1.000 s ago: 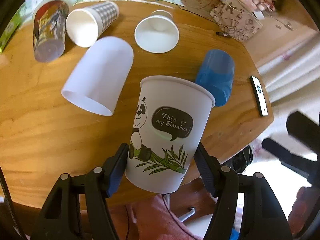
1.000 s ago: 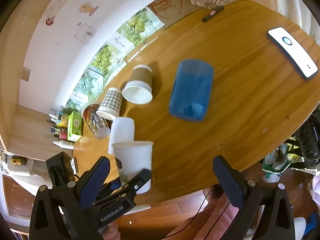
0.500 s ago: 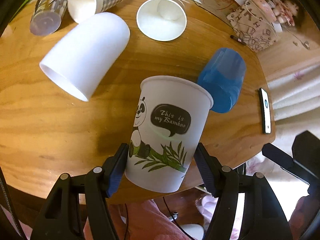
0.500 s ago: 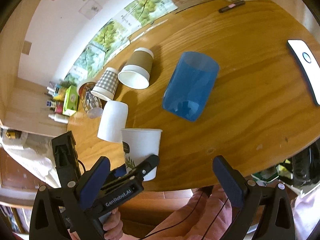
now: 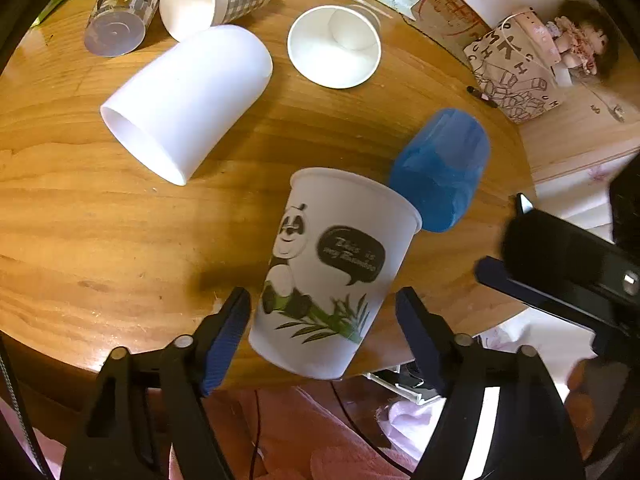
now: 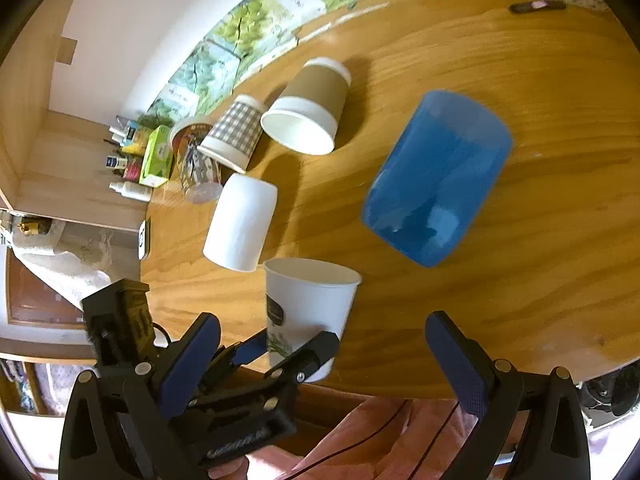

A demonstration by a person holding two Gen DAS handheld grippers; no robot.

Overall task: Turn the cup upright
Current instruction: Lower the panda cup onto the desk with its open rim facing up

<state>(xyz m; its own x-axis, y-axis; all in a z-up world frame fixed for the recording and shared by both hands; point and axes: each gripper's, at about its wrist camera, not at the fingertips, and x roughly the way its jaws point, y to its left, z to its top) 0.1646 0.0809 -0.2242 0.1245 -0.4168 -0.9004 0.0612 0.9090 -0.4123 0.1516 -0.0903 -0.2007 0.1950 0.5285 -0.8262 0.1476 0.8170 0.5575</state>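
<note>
Panda paper cup (image 5: 334,272) stands upright at the counter's (image 5: 100,232) near edge. Our left gripper (image 5: 322,316) has its fingers spread, clear of both sides; right gripper (image 6: 320,356) gapes empty. Cup looks light, thin-walled, crushable: we'd take it low, gently.

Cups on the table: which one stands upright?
Only the panda cup, rim up between the left gripper fingers; the blue cup and the others lie on their sides.
</note>
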